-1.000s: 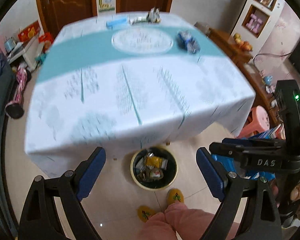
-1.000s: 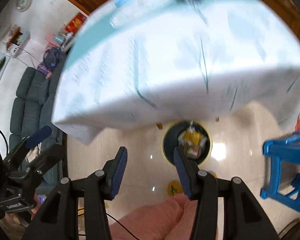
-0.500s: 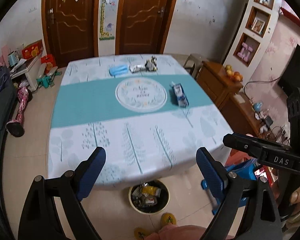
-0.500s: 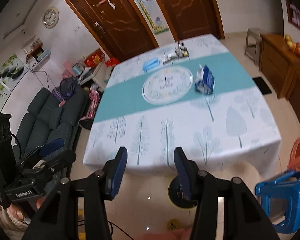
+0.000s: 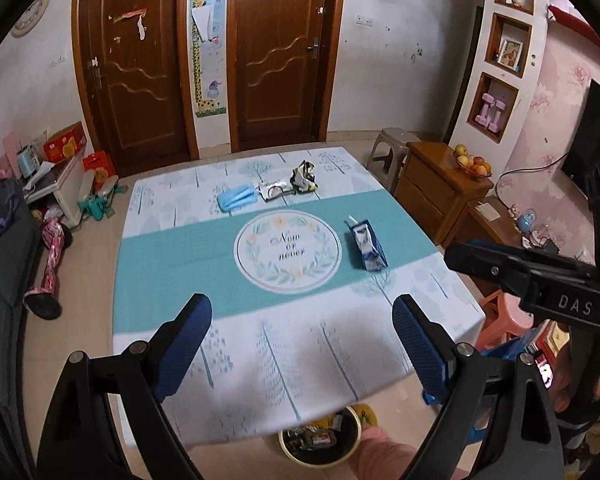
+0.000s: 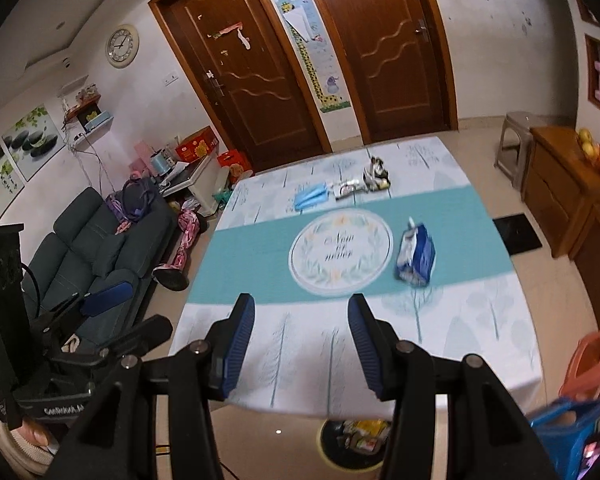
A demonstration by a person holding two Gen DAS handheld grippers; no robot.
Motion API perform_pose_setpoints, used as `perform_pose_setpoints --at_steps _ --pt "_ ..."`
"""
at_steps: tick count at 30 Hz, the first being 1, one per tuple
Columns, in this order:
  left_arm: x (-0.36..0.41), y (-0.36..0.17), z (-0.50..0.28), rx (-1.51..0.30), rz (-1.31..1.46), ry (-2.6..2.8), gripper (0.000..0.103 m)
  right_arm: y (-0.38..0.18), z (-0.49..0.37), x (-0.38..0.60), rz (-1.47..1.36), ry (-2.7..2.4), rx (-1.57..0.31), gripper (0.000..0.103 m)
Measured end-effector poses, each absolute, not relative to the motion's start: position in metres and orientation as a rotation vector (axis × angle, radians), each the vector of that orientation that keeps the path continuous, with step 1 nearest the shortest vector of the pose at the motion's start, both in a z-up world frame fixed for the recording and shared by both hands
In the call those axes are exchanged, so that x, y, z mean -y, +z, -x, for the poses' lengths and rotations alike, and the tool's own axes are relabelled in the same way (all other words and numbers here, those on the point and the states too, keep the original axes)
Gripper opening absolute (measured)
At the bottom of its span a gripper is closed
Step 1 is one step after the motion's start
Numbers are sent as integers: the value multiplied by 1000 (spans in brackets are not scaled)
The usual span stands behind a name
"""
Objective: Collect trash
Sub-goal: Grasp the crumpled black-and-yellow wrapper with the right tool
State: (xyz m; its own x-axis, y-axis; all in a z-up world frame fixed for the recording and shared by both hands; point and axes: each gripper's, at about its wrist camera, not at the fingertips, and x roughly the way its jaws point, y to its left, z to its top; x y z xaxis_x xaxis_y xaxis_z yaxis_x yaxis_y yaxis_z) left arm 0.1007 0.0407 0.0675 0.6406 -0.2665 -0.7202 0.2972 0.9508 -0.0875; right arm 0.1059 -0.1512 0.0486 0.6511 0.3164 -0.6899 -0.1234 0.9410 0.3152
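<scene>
Both hand-held grippers are empty: the left hand-held gripper (image 5: 300,344) has its jaws spread wide, the right hand-held gripper (image 6: 300,340) has them about half apart, and nothing sits between either pair. They hang above the near edge of the surface (image 5: 172,240), pointing down and forward over its tree-print cloth.

Four pieces of trash lie well beyond the fingertips. Nearest is the blue and white carton (image 5: 366,245), on its side on the teal band just right of the round printed medallion. It looks light and probably empty, with thin card walls that would dent under a hard squeeze; my judgement is to close across its narrow flat sides near the middle, not the torn spout end at the far tip.

Along the far edge, from left to right, are a soft blue face mask (image 5: 238,197), a silvery wrapper (image 5: 274,190) touching it, and a crumpled dark and yellow wrapper (image 5: 305,176). All three should be nearly weightless and limp. The foil is likely slick, so a pinch on a raised fold or the bunched middle would hold better than one on a flat edge.

On the floor below the near edge stands the bin (image 5: 354,454), already holding wrappers.
</scene>
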Motion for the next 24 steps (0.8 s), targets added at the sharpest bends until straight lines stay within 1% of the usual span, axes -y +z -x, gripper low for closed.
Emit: perform_pose_setpoints --at_steps 6,8,9,15,24 --pt "-16 63 -168 -820 -72 -244 91 44 -181 172 -205 293 -842 50" --pt "-5 60 -201 -832 -83 -212 91 38 -216 182 -190 305 -862 60" --pt "0 58 -218 -843 -86 -204 91 36 -230 186 -186 307 -871 61" --pt "30 24 -322 -942 -98 -159 91 4 -333 213 -157 335 -952 61" --pt "47 -39 -430 -1056 -51 -85 91 -58 -458 216 -123 359 -1068 62"
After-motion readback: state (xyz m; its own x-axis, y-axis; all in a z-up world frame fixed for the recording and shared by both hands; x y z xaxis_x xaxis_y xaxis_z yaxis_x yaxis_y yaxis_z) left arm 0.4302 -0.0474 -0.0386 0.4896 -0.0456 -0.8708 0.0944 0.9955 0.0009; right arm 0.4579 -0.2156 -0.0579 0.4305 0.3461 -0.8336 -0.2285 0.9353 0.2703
